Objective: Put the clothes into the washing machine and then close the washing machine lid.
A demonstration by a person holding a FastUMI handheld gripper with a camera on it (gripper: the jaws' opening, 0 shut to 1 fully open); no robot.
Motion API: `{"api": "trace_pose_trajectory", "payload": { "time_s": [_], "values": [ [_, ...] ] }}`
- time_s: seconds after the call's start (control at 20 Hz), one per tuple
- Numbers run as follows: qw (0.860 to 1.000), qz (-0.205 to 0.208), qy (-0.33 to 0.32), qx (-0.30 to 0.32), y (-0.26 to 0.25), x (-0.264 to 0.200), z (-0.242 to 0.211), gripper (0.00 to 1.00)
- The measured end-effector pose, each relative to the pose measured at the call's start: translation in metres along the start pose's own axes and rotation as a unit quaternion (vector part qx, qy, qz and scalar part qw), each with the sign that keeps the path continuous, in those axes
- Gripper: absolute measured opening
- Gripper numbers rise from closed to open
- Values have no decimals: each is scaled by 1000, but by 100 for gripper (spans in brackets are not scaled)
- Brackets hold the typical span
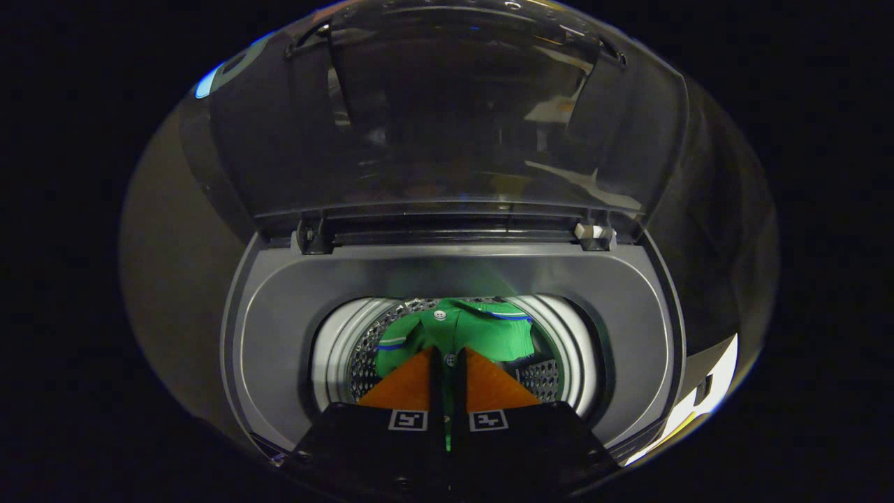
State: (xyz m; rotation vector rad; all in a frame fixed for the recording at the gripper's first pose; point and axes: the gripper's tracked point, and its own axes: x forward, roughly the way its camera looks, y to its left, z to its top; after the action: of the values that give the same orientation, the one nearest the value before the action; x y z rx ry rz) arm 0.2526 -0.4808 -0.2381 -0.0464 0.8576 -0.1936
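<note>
- Green shirt down in washing machine drum, bunched up, blue stripes on sleeves, white buttons down the middle.
- Gray top of washing machine all around the round hole.
- Gripper over the hole, orange fingers almost together, pinching a fold of green shirt.
- Clear lid standing up open behind.

Dim overall, surroundings near black. Brightest spot is the drum interior, white rim and green shirt well lit. Raised clear lid carries soft glare and pale reflections. Strong fisheye bending toward edges. Centre sharp; gripper fingers nearly closed, bases in shadow.
</note>
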Motion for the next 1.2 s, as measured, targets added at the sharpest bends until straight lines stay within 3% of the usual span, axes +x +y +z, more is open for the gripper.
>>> {"api": "trace_pose_trajectory", "payload": {
  "time_s": [0.4, 0.45, 0.5, 0.65, 1.2],
  "values": [
    [1000, -4, 27, -9, -1, 18, -16, 11],
    [999, -5, 34, -12, -2, 20, -18, 18],
    [999, -18, 35, -16, -7, 17, -19, 38],
    [1000, 13, 28, 6, 4, 13, -14, 98],
    [1000, 5, -5, 19, -7, -8, 2, 99]
  ]
}}
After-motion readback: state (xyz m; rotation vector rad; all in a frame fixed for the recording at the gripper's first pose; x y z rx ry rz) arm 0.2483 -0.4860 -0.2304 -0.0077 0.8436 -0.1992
